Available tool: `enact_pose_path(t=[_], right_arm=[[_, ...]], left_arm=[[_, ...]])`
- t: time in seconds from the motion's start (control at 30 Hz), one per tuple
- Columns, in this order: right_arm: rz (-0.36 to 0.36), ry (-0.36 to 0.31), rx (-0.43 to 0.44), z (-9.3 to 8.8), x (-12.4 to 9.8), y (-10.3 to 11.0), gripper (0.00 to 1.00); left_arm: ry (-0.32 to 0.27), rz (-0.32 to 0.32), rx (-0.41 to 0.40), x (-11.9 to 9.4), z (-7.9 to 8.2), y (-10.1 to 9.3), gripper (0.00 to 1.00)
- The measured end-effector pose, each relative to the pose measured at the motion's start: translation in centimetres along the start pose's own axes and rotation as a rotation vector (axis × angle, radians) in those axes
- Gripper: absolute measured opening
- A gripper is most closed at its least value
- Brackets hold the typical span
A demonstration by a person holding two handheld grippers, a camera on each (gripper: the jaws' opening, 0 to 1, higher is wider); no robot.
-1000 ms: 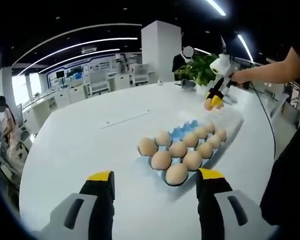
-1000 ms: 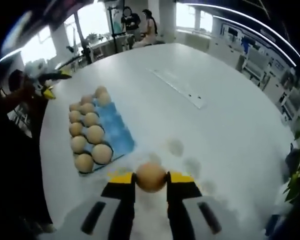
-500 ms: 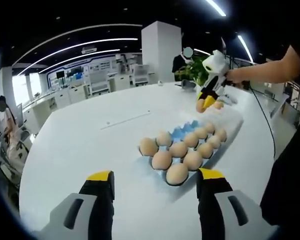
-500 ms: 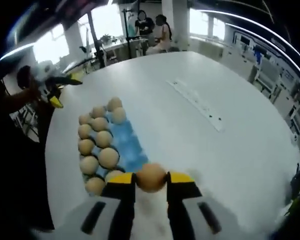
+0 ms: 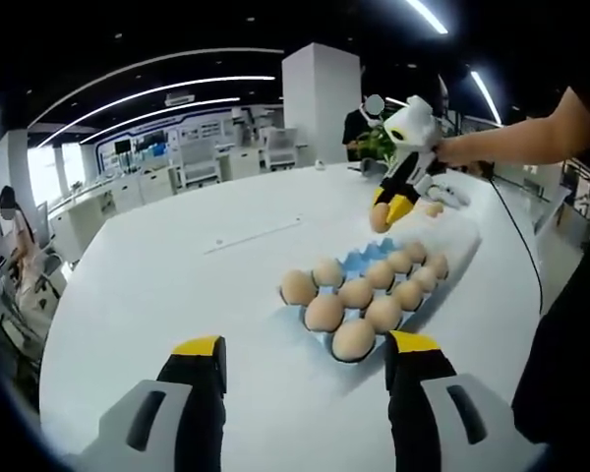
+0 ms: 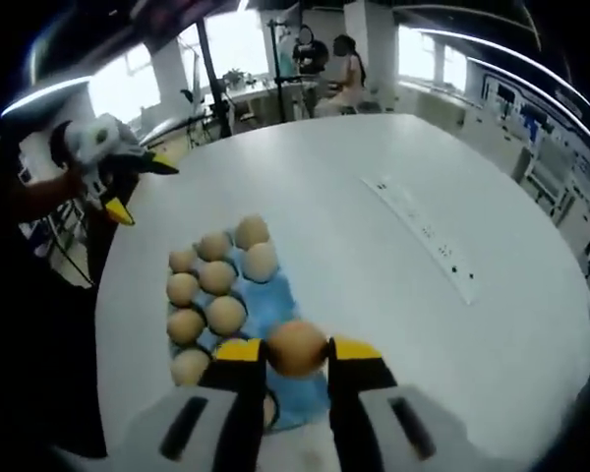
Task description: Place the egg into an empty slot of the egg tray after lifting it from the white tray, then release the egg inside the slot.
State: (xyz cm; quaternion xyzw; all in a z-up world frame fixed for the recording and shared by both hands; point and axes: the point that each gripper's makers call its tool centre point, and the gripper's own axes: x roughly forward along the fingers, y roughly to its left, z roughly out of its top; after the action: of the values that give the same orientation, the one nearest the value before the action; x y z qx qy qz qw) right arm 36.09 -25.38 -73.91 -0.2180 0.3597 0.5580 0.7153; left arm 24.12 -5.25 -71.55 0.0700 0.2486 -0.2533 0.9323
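On the broad white round surface (image 6: 393,285) of an open office, the right hand-held gripper (image 6: 297,351), clamped on a brown egg (image 6: 297,347), hovers over the blue moulded egg tray (image 6: 275,295) and should descend squarely into a bare slot before parting, while the left hand-held gripper (image 5: 305,346) waits with jaws apart.

left gripper view: low, well back from egg tray (image 5: 442,270); right gripper view: close above it, facing opposite way.
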Motion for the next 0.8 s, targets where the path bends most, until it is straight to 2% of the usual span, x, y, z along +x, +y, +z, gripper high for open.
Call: enact_pose_path(t=[0.33,0.8], right_arm=[[0.051,0.001,-0.025,1.4,2.2,1.0,0.24],[0.098,0.012,-0.044,2.1,5.1,2.1,0.24]], left_arm=[[0.001,0.007,-0.007,-0.1,-0.2,0.2,0.66],[0.01,0.009,-0.009,-0.2,-0.4,0.1,0.65]])
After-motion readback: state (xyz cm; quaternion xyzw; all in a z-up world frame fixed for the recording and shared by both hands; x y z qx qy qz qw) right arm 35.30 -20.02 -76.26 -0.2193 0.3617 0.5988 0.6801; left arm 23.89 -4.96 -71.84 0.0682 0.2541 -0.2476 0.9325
